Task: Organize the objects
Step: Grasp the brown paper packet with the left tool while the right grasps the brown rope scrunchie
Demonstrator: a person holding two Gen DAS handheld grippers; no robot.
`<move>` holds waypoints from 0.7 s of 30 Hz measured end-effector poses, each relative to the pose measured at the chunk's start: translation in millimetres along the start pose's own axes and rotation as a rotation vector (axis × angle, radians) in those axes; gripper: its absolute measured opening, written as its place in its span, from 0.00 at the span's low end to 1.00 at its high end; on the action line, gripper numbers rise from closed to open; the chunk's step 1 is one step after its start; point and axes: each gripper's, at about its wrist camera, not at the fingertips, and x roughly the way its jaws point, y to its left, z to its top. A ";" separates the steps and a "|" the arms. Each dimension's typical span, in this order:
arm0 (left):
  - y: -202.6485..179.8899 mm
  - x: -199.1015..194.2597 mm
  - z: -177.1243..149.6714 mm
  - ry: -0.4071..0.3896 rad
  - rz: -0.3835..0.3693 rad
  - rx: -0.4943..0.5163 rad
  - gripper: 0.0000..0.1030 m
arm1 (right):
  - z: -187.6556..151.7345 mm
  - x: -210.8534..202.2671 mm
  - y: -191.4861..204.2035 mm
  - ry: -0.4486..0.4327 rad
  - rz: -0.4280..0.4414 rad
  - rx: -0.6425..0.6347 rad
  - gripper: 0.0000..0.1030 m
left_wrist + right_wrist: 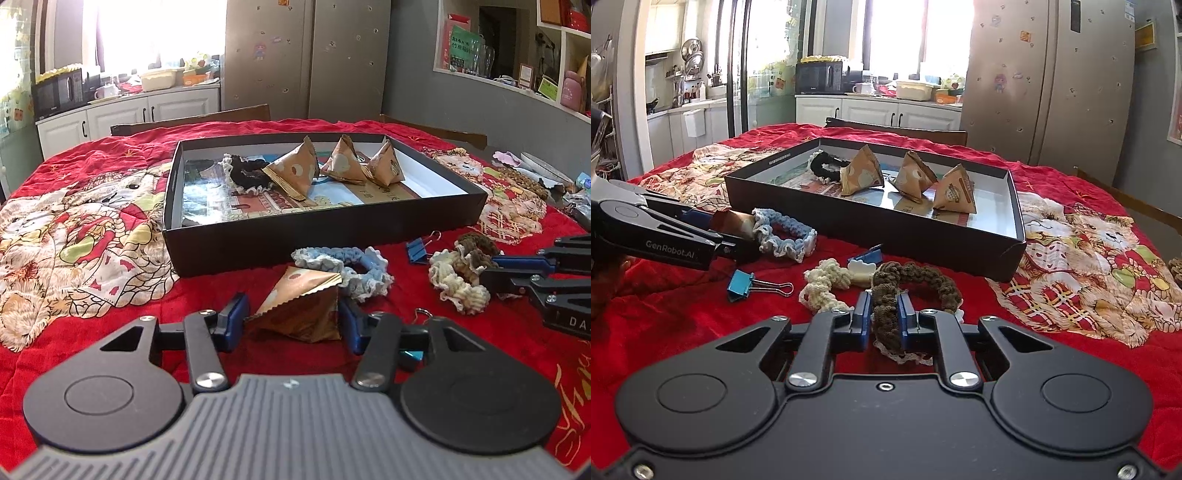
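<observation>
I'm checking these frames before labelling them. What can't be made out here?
- Left wrist view: the table's right edge clutter is cut off by the frame and too small to identify.
- Left wrist view: a blue clip is mostly hidden under the left hand-held gripper.
- Right wrist view: the brown scrunchie has its near end hidden behind the right hand-held gripper.
- Both views: windows are blown out.

Matt cardboard box (325, 236); crocheted yarn scrunchie (886, 314)
</observation>
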 end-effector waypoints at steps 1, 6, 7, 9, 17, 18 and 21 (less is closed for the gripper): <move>0.0 0.4 0.2 0.000 0.000 0.000 0.54 | -0.1 -0.5 -0.4 -0.002 0.000 0.001 0.14; 1.5 -1.8 -0.8 -0.001 -0.003 -0.009 0.53 | -0.1 -2.1 -2.0 -0.012 0.002 0.009 0.13; 1.8 -2.0 -1.0 -0.001 -0.003 -0.011 0.53 | 0.0 -2.4 -2.3 -0.014 0.001 0.012 0.13; 2.5 -2.7 -1.2 -0.002 -0.004 -0.015 0.53 | -0.1 -3.4 -3.5 -0.018 0.001 0.018 0.13; 7.2 -7.8 -3.6 -0.008 -0.005 -0.035 0.53 | 0.3 -6.9 -9.3 -0.034 -0.007 0.046 0.12; 7.4 -8.4 -3.8 -0.009 -0.005 -0.037 0.53 | 0.3 -7.0 -9.3 -0.034 -0.007 0.046 0.12; 7.7 -9.8 -4.5 -0.012 -0.004 -0.040 0.53 | 0.5 -7.3 -9.6 -0.036 -0.008 0.046 0.12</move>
